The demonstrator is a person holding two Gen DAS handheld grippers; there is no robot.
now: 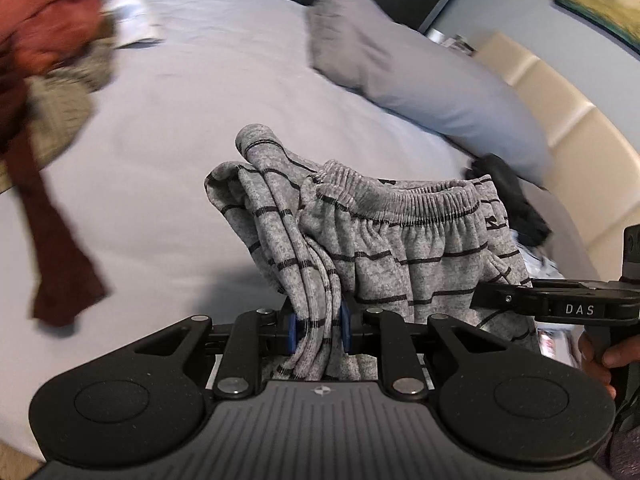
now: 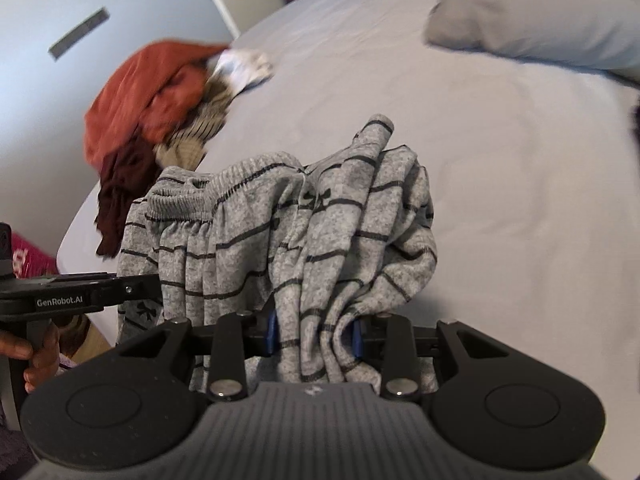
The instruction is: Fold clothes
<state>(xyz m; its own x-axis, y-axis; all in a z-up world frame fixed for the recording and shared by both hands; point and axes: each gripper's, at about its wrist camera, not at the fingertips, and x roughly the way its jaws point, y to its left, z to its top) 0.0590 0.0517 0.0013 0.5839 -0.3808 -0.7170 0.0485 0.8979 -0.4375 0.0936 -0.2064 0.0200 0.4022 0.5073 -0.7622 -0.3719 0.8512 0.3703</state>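
Note:
A grey garment with thin dark stripes and an elastic waistband (image 1: pixel 400 240) (image 2: pixel 248 232) hangs bunched above the grey bed sheet (image 1: pixel 180 140). My left gripper (image 1: pixel 319 328) is shut on one gathered fold of it, the blue pads pressing the cloth from both sides. My right gripper (image 2: pixel 315 336) is shut on a thicker bunch at the other side. The waistband stretches between the two grips. A black finger (image 1: pixel 504 298) of the right gripper shows at the right edge of the left wrist view. A finger (image 2: pixel 136 284) of the left one shows at the left of the right wrist view.
A pile of rust-red, beige and white clothes (image 1: pixel 48 40) (image 2: pixel 160 92) lies on the bed's far side. A grey pillow (image 1: pixel 420 68) (image 2: pixel 540 12) rests by the cream headboard (image 1: pixel 560 100). Something dark (image 1: pixel 516 196) lies beside the pillow. A person's hands grasp both handles.

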